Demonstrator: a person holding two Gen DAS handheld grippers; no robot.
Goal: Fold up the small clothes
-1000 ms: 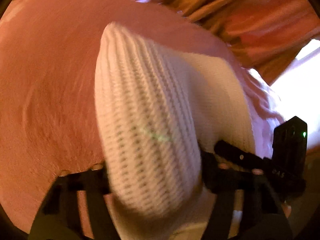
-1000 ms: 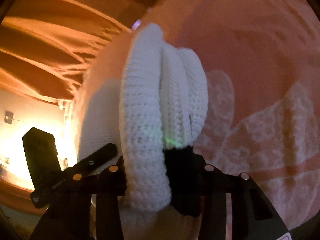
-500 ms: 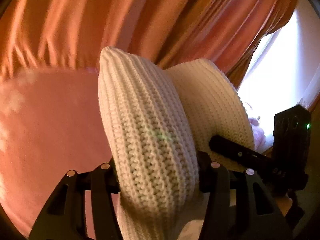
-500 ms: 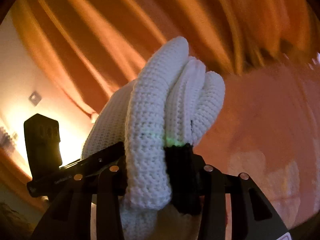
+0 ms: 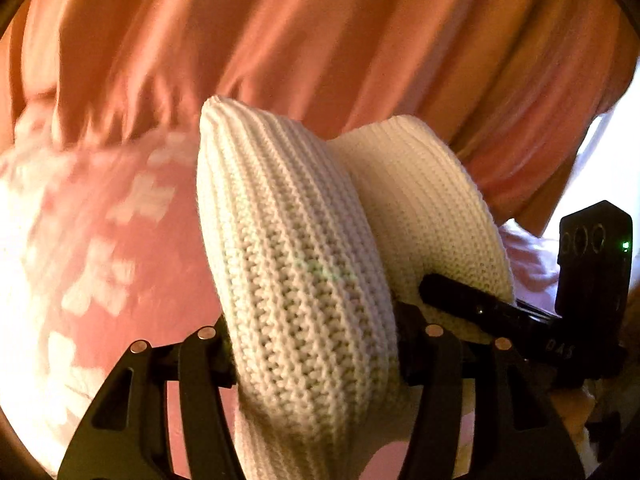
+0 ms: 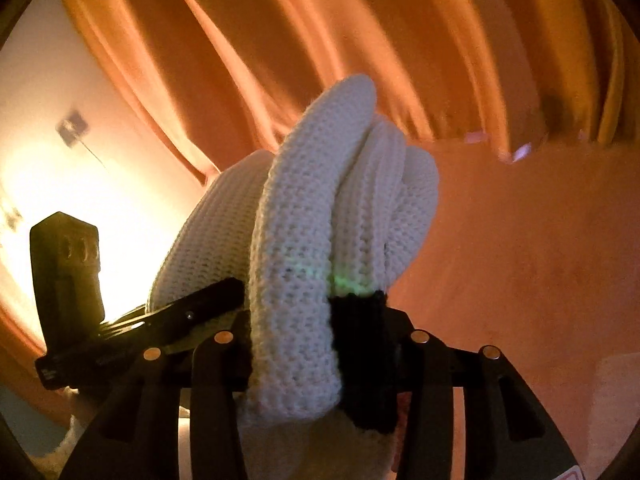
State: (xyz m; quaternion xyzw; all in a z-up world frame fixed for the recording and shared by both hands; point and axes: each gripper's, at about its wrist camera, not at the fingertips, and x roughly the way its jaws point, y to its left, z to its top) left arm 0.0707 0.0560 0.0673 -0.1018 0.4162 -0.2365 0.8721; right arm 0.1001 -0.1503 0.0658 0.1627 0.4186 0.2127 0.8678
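Left wrist view: the left gripper (image 5: 312,344) is about half open, its jaws opening slightly, pads pressed on a thick fold of the white knit garment (image 5: 296,264), above the pink patterned bedspread (image 5: 100,240) before orange curtains (image 5: 320,40). The right gripper (image 6: 320,344) clamps another bunched fold of it, held up.

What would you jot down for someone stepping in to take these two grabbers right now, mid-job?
Left gripper: shut on a thick bunch of the white knitted garment.
Right gripper: shut on several gathered layers of the same white knit, with a black trim patch at its pads.
Where things are: the garment hangs lifted between both grippers, above the pink patterned bedspread, with orange curtains behind.
Done: both ends gripped and raised.
Left: it is not laid flat or folded yet; probably lower it onto the bedspread, fold and release. How much is already folded cannot be told.
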